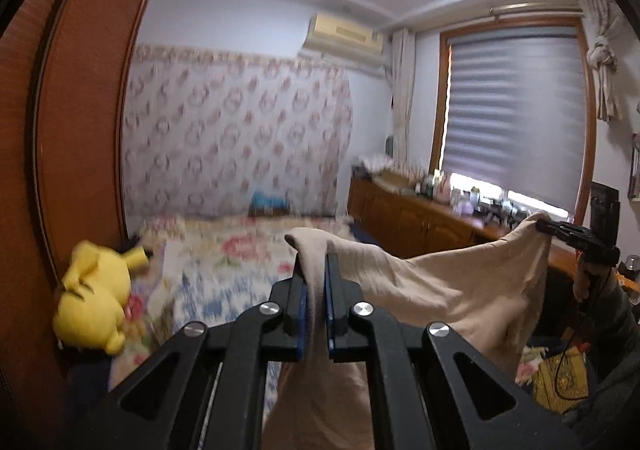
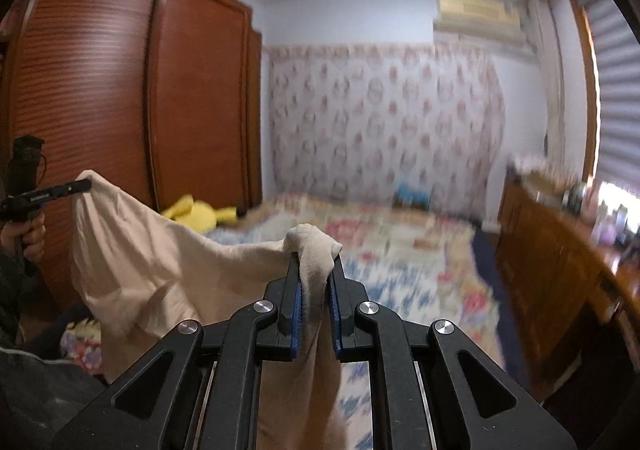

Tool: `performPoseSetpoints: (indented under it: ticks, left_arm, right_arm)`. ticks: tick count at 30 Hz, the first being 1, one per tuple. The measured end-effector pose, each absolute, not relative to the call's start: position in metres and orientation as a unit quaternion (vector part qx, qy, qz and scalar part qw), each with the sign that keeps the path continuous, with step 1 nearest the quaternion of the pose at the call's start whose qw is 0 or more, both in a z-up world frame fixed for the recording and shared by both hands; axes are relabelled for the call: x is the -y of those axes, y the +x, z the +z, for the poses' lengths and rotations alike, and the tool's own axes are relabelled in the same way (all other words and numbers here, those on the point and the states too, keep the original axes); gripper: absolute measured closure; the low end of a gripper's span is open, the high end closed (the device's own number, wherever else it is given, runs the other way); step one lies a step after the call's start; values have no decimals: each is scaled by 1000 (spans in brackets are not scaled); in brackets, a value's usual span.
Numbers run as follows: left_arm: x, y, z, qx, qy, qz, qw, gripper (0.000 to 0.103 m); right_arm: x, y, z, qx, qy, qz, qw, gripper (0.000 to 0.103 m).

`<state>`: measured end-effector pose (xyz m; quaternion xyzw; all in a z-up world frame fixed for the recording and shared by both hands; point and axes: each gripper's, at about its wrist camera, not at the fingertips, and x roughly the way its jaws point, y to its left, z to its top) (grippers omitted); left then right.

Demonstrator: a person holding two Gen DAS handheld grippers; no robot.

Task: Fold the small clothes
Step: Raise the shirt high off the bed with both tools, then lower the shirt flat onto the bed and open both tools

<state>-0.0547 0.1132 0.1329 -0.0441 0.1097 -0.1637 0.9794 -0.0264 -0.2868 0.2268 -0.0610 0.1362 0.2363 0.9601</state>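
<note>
Left gripper: clenched on one bunched corner of the beige garment; cloth fills the gap between the blue pads and hangs below them.
Right gripper: clenched on the opposite corner of the same garment; a knot of fabric pokes out past the fingertips.
Garment position: lifted in the air above the bed, stretched between the two grippers, top edge sagging in the middle, lower part hanging loose in folds.
Bed: floral cover in red, blue and cream; blurred in both views.
Yellow plush toy: lies on the bed's edge, against the wooden wardrobe.
Wardrobe: stands along the bed's side on which the left gripper is.
Low cabinet: stands along the bed's other side, under the window with lowered blinds; small items crowd its top, too blurred to name.
Air conditioner: on the wall high above the bed's far end.
</note>
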Motion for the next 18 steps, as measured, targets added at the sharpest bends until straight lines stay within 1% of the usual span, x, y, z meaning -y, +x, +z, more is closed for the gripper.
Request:
performPoseSetpoints:
  ticks: [4, 9, 15, 18]
  left_arm:
    - [-121, -60, 175, -70, -24, -150, 986, 99]
    - [-133, -52, 220, -27, -6, -126, 992, 99]
    - [-154, -12, 249, -24, -4, -100, 995, 99]
    - [-163, 29, 250, -45, -2, -81, 996, 99]
  right_arm:
    - [281, -44, 286, -76, -86, 241, 964, 95]
    - [271, -46, 337, -32, -118, 234, 965, 95]
    - [264, -2, 379, -29, -139, 214, 966, 95]
    - [265, 36, 384, -53, -143, 195, 969, 95]
